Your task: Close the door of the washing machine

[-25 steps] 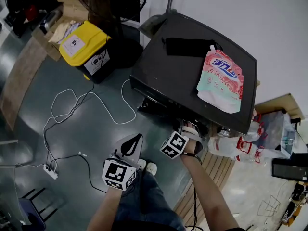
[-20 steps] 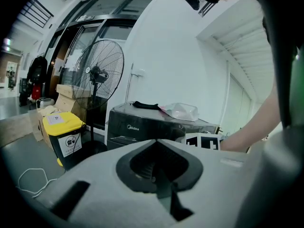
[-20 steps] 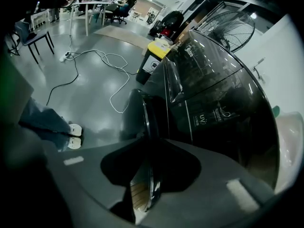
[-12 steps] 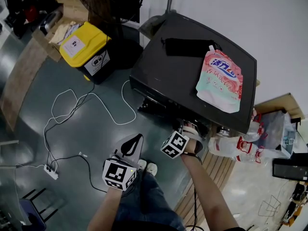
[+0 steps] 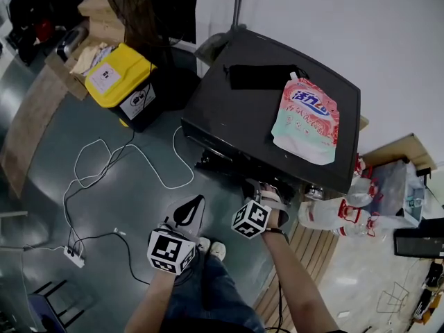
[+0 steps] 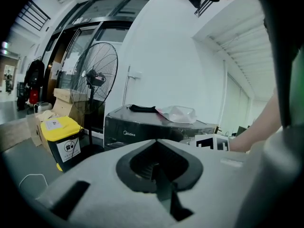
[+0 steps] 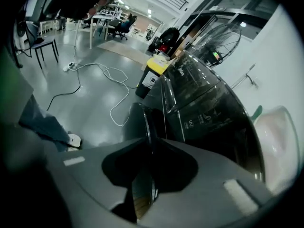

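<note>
Right hand-held gripper point(image 5: 257, 188): we are closing its jaws around the door point(image 7: 137, 123) edge.
Left hand-held gripper point(image 5: 198, 201): we hold it clenched, empty.

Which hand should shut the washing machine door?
Right. The right gripper is at the door, jaws closing around its edge; the left gripper hangs farther away.
</note>
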`<state>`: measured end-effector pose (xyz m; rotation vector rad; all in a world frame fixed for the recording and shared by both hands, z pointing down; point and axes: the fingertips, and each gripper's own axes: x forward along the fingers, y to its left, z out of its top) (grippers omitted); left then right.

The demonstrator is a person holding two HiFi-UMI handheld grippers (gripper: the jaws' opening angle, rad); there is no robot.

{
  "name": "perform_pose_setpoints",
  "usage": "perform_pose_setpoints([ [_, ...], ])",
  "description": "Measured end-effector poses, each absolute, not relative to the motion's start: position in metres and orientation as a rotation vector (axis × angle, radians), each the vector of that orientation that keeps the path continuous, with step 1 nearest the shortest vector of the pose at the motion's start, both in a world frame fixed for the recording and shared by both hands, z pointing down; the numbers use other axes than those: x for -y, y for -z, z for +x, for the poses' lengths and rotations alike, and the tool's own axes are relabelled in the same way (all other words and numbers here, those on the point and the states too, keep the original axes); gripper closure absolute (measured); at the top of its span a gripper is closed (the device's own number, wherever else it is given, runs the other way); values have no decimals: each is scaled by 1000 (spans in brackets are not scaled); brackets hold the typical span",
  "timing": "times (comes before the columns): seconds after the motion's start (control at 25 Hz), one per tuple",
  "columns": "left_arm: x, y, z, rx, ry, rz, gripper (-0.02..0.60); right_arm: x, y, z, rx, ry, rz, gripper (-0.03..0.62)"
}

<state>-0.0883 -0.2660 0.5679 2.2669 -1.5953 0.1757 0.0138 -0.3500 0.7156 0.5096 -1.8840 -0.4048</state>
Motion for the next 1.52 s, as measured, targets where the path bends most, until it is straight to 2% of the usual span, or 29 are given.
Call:
perform_pose_setpoints([
  [0.4,285,-510,-66,1596,-142,2417,577,341,-572,38,2258,313,1017,582],
  [0.84,292,-415,-27,1609,-32,2657,577,299,-407,112,2510,311,1577,580],
  [1.12,292,-372,-15,1645,36,2741,577,277,-353,169,2552,281,1857,580],
  [1.52,283,-356,-7,1649,57,2776,577,252,-346,217,2523,200,2040,581],
])
